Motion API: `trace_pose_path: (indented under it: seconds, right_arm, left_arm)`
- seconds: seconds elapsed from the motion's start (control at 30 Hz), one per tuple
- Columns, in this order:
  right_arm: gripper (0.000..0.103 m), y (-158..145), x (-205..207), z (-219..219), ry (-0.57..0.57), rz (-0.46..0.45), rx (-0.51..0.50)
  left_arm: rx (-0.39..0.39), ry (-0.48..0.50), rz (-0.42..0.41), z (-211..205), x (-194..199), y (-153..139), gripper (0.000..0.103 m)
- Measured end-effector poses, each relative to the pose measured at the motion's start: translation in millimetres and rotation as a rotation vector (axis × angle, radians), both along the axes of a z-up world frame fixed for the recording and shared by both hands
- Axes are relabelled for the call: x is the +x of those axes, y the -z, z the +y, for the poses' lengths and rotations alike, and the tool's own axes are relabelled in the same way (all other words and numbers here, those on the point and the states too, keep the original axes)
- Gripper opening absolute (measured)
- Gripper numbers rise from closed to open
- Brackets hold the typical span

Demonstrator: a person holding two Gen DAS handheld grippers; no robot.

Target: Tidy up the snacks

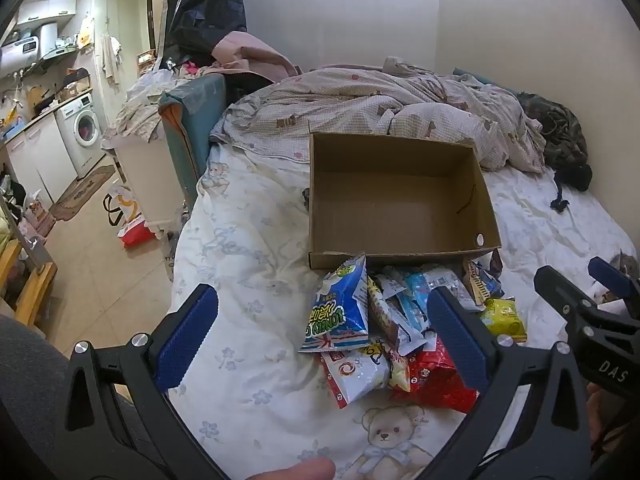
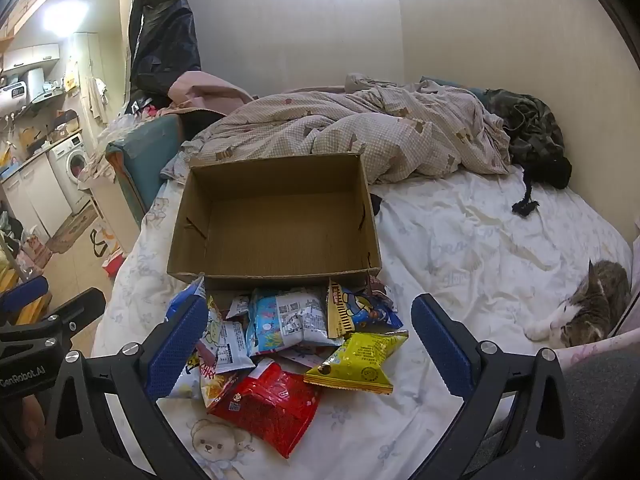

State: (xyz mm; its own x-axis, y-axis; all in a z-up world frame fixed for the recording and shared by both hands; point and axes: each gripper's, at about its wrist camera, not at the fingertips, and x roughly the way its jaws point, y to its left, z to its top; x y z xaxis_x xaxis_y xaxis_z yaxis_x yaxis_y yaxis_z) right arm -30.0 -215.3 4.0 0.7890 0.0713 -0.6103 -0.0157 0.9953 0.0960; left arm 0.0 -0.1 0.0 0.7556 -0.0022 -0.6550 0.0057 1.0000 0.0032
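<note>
Both hand-held grippers, the left hand-held gripper (image 1: pixel 323 338) and the right hand-held gripper (image 2: pixel 306 344), hover spread wide and grasping nothing above the snack packets (image 2: pixel 296 336), which lie heaped on the bed (image 2: pixel 460 248) against the near wall of the cardboard box (image 2: pixel 276 272).

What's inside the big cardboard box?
Nothing: the cardboard box shows only its bare brown floor. The snack bags are piled outside on the bed, against its front wall. Its near inside edge is hidden.
</note>
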Motion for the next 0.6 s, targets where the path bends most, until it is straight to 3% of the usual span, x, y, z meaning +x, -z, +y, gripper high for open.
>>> trace_pose_path:
  seconds: [0.6]
  right_arm:
    - [0.103,0.4,0.2,0.4,0.0,-0.002,0.0]
  left_arm:
    - [-0.007,0.003,-0.008,2.1,-0.3,-0.2,0.103]
